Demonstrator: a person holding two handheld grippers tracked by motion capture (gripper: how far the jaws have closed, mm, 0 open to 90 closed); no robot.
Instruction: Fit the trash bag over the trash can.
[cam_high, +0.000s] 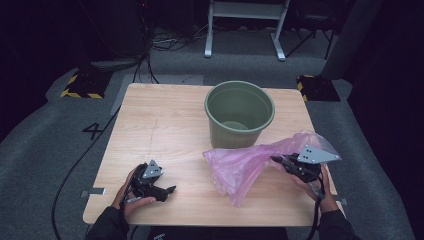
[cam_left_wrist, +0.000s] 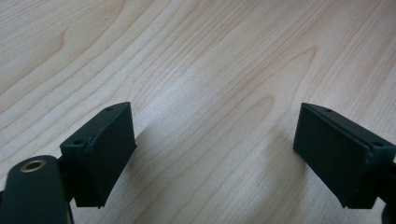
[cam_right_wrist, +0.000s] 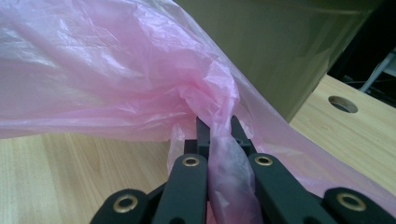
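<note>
A thin pink plastic bag (cam_high: 240, 167) lies crumpled across the right half of the wooden table (cam_high: 165, 125), partly lifted. My right gripper (cam_high: 281, 161) is shut on a bunched fold of the bag (cam_right_wrist: 140, 79), which is pinched between its jaws (cam_right_wrist: 218, 128). An olive green bucket (cam_high: 239, 114) stands upright just behind the bag, and its wall (cam_right_wrist: 280, 51) rises close behind the bag in the right gripper view. My left gripper (cam_high: 169, 190) rests low at the table's front left, open, with only bare wood between its fingers (cam_left_wrist: 100, 154).
A round hole (cam_right_wrist: 342, 103) sits in the table top near the bucket. Cables (cam_high: 150, 55) and a white frame (cam_high: 245, 25) are on the grey floor beyond the table. Yellow-black striped blocks (cam_high: 82, 85) flank the far corners.
</note>
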